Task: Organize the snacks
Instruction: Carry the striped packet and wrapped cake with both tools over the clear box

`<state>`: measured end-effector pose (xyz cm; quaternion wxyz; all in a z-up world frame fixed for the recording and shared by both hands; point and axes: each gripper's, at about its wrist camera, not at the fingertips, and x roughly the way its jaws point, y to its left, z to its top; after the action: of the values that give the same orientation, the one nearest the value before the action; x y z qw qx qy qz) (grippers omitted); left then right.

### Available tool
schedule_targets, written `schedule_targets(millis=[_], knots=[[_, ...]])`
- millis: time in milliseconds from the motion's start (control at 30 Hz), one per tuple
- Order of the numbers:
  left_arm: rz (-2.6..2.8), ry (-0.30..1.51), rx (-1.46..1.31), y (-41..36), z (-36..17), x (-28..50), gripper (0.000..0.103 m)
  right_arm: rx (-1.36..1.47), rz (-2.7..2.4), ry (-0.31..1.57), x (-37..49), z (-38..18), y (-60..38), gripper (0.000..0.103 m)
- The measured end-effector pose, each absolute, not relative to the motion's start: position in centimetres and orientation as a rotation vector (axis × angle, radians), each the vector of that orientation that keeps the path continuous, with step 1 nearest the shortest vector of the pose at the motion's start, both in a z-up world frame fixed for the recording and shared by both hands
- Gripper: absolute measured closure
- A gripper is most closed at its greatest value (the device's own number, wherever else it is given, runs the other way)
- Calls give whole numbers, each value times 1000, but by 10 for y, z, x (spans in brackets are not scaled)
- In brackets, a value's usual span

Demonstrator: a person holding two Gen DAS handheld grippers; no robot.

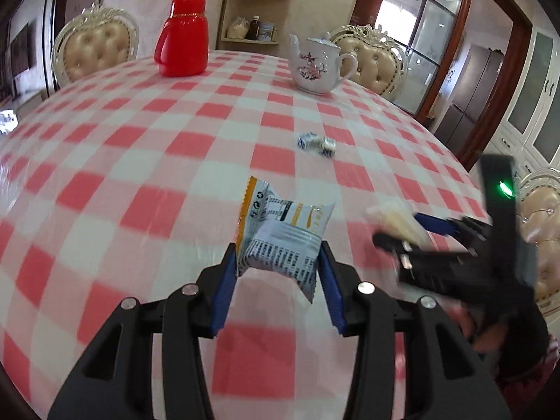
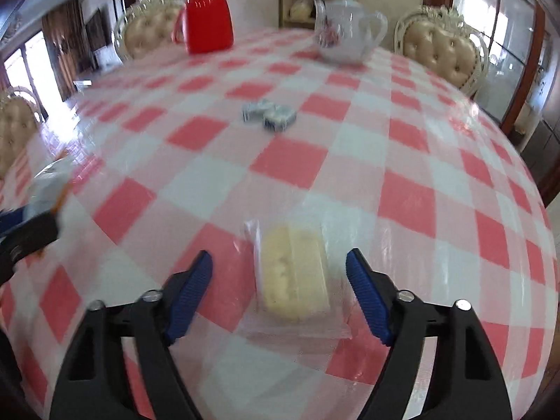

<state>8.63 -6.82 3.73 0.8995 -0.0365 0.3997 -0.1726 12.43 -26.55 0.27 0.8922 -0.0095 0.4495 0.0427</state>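
from the left wrist view, the left gripper (image 1: 278,273) has its blue pads pinched on the lower end of a white and orange snack packet (image 1: 281,241), carried above the checked table (image 1: 140,161); the hold is low on a crinkly wrapper, so the packet could slide or swing loose if the hand jerks. this gripper tilts downward over the near part of the table, with two small blue and white candies (image 1: 316,142) farther off and the right gripper (image 1: 402,234) blurred at the right edge. over in the right wrist view, the right gripper (image 2: 280,280) points steeply down with jaws standing wide, touching nothing; a clear-wrapped yellow cake (image 2: 294,273) lies on the cloth between them. its slack film could snag a pad as the hand lifts and drag the cake askew.
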Motion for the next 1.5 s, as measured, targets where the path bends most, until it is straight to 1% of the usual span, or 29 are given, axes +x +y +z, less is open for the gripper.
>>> schedule_targets(millis=[33, 67, 100, 133, 300, 400, 600, 767, 1100, 1500], knots=[[-365, 832, -76, -68, 35, 79, 58, -15, 85, 930, 125, 3, -269, 50], [-370, 832, -74, -69, 35, 75, 57, -24, 82, 925, 123, 3, -270, 54], [-383, 833, -68, -72, 33, 71, 57, -31, 93, 918, 120, 4, -269, 66], [-393, 834, -63, -75, 33, 68, 57, -46, 90, 913, 117, 4, -266, 67], [-410, 853, -41, -82, 26, 72, 57, -74, 113, 839, 86, 17, -251, 68], [-406, 851, -53, -79, 26, 75, 57, -27, 126, 776, 54, 28, -245, 68], [-408, 857, -71, -75, 24, 73, 57, 88, 122, 755, 8, 30, -248, 68], [-405, 825, -69, -70, 30, 49, 57, 149, 149, 767, -23, 26, -252, 68], [-386, 769, -98, -59, 38, -12, 57, 115, 205, 767, -60, 35, -238, 68], [-313, 778, -8, -40, 42, -70, 57, 68, 263, 761, -95, 41, -205, 68]])
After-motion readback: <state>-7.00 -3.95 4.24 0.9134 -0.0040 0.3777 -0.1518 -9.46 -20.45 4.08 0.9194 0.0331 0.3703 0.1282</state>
